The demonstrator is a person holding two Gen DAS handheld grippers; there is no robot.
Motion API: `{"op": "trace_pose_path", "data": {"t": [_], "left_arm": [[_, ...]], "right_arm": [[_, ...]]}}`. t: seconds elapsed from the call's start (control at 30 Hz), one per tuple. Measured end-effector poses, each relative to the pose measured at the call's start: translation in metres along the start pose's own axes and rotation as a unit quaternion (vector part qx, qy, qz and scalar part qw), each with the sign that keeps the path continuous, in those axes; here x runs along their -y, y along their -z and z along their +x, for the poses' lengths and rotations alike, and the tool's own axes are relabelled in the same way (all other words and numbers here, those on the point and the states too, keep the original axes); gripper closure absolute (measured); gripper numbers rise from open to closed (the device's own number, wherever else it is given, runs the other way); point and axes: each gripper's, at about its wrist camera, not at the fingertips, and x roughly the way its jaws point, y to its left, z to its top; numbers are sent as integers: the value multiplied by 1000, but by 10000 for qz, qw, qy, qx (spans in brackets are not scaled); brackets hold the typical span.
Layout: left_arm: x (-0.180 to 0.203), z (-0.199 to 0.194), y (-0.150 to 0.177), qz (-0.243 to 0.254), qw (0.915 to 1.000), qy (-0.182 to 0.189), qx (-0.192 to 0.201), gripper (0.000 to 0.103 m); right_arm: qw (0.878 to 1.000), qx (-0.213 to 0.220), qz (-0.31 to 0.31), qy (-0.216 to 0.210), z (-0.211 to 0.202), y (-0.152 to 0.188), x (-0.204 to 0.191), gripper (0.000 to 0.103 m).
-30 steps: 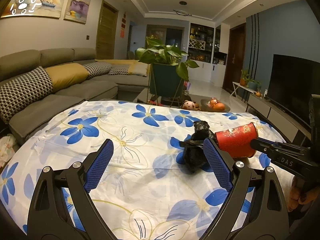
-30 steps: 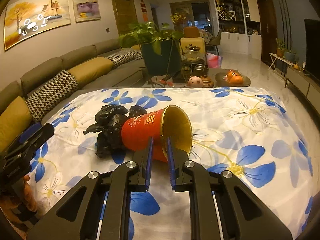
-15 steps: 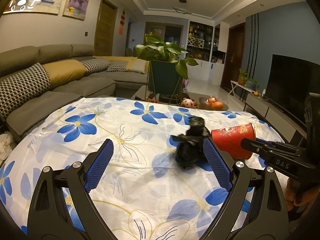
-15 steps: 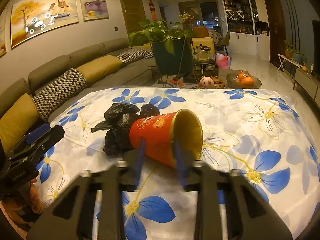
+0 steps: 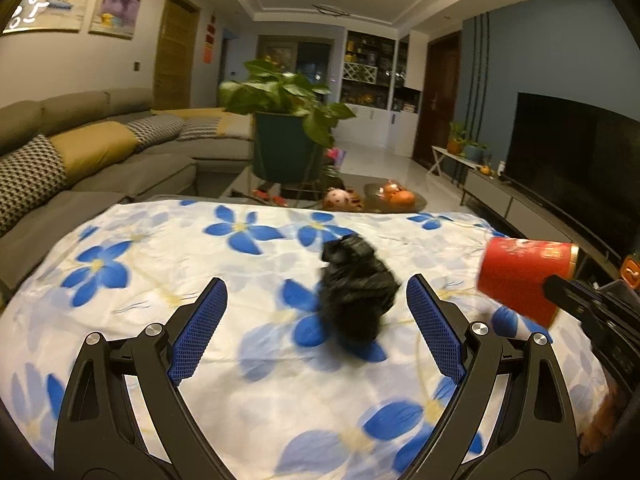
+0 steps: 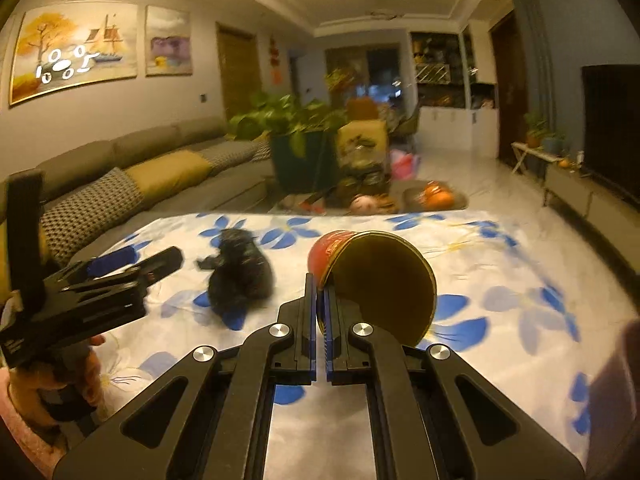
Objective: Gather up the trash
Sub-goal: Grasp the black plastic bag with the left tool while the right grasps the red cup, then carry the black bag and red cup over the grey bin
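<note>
A crumpled black plastic bag point(image 5: 354, 284) lies on the flowered tablecloth point(image 5: 160, 264); it also shows in the right wrist view point(image 6: 240, 272). My left gripper point(image 5: 316, 324) is open and empty, its blue pads point(image 5: 198, 332) on either side just short of the bag. My right gripper point(image 6: 320, 304) is shut on the rim of a red paper cup point(image 6: 380, 280) with a gold inside, held on its side above the cloth. The cup shows at the right in the left wrist view point(image 5: 524, 280).
A grey sofa point(image 5: 100, 160) with cushions runs along the left. A potted plant point(image 5: 288, 120) and a low table with fruit point(image 5: 396, 198) stand beyond the cloth. A TV point(image 5: 576, 168) is on the right wall.
The right gripper has lifted the red cup off the cloth and away from the black bag. The left gripper has moved closer to the bag, still open.
</note>
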Motion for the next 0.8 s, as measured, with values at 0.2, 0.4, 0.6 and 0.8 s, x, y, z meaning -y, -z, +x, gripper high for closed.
{"op": "trace_pose_path", "data": {"t": [0.2, 0.4, 0.6, 0.8], "left_arm": [[18, 45, -2, 166, 9985, 27, -514, 43], [23, 60, 9, 295, 9964, 51, -799, 101], [30, 38, 13, 309, 9984, 94, -455, 102], [44, -12, 12, 415, 9991, 9, -11, 102]], "right_arm": [[9988, 178, 154, 428, -17, 6, 16, 99], [9972, 155, 365, 638, -23, 14, 31, 99], [9959, 245, 409, 772, -40, 17, 31, 99], [9948, 387, 454, 827, -67, 19, 28, 99]]}}
